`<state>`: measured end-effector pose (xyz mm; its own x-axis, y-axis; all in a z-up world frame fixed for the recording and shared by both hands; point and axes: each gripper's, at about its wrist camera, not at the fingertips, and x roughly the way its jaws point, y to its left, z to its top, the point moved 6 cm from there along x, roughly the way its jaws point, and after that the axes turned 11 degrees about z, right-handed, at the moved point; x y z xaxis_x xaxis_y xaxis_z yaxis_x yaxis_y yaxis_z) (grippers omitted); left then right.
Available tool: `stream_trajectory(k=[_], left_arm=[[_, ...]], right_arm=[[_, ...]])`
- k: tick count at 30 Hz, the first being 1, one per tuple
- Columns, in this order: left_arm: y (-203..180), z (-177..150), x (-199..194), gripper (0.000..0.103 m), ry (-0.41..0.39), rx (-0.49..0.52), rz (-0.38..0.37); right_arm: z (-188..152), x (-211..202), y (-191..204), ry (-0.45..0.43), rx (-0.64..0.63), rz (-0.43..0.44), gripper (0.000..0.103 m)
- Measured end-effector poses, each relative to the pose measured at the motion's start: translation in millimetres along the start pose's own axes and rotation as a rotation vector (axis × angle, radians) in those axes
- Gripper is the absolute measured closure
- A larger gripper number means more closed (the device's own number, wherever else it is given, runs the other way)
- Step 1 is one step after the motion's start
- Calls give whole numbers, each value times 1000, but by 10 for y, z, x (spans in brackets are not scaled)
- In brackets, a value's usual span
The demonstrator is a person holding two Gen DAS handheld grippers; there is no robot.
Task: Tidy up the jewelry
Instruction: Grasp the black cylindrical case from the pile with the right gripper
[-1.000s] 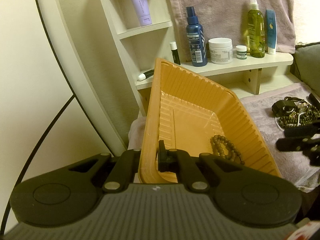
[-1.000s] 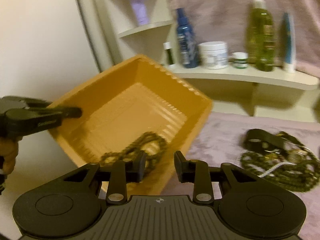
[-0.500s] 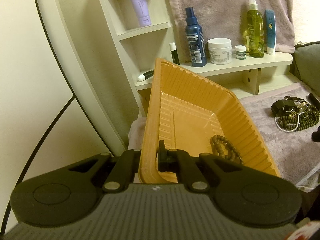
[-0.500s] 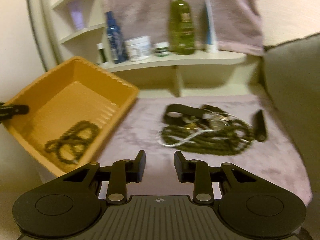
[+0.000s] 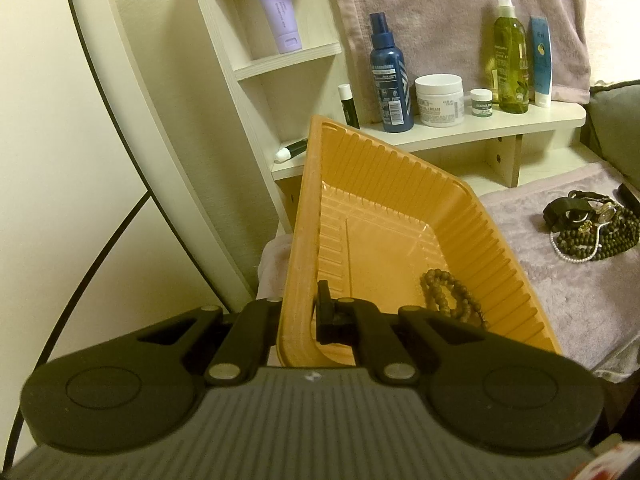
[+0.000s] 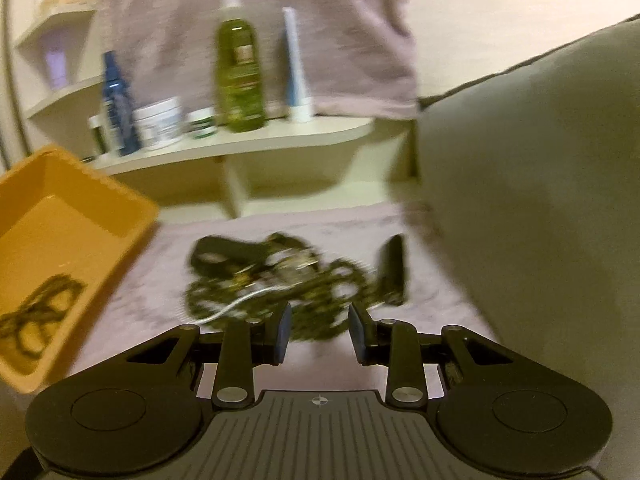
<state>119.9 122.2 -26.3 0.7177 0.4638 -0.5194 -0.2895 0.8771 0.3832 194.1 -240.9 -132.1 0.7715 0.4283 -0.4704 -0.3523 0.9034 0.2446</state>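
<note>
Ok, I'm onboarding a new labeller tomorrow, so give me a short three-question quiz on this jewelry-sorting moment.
1. True or false: the left claw is shut on the orange tray's wall.
2. What already lies in the tray? A) brown bead bracelet B) wristwatch C) pearl strand
3. What is between the right claw's fingers?

Key: 1 true. 2 A. 3 Nothing; it is open, short of the jewelry pile on the mauve towel.
</note>
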Motion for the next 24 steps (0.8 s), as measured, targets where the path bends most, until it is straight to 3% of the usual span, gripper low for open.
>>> stream_trajectory(k=[12, 19, 24], left_arm=[[10, -9, 38, 100, 16, -4, -1], [9, -15, 47, 99, 23, -3, 5], [6, -11, 55, 99, 25, 1, 7]], right_arm=[[142, 412, -410, 33, -3, -107, 71], [155, 565, -479, 49, 36, -115, 72], [131, 563, -523, 47, 99, -99, 80]])
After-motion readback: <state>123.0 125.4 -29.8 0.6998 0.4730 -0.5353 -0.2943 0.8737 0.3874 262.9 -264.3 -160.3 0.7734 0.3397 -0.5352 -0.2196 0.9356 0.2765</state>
